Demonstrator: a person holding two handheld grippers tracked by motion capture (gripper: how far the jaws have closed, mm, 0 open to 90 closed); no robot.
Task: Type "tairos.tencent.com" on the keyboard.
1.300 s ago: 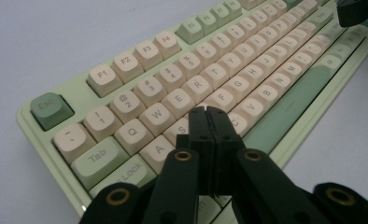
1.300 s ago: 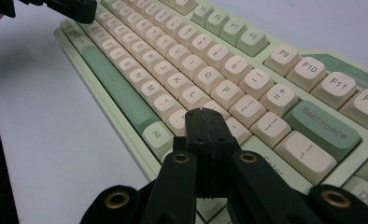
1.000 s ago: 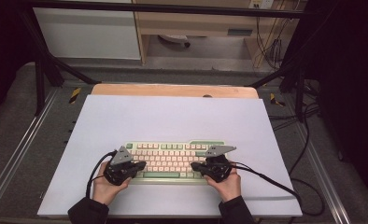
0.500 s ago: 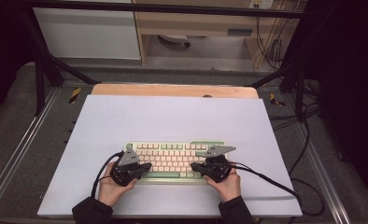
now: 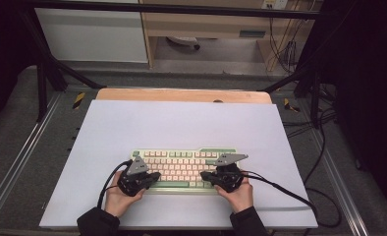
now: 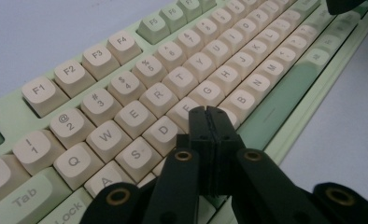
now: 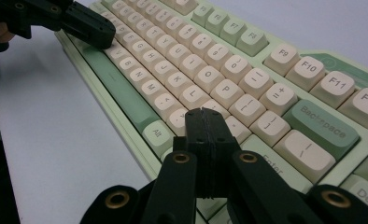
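We're typing w/ closed tips: left tongs (image 6: 209,114) pressed together, empty, over the F/V keys; right tongs (image 7: 204,116) likewise closed, near the period key. Keyboard (image 5: 181,167) sits at the table's (image 5: 181,123) near edge. Pls tap straight down, one key per stroke, no neighbours clipped.

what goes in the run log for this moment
left gripper shut, over keyboard | right gripper shut, over right keys
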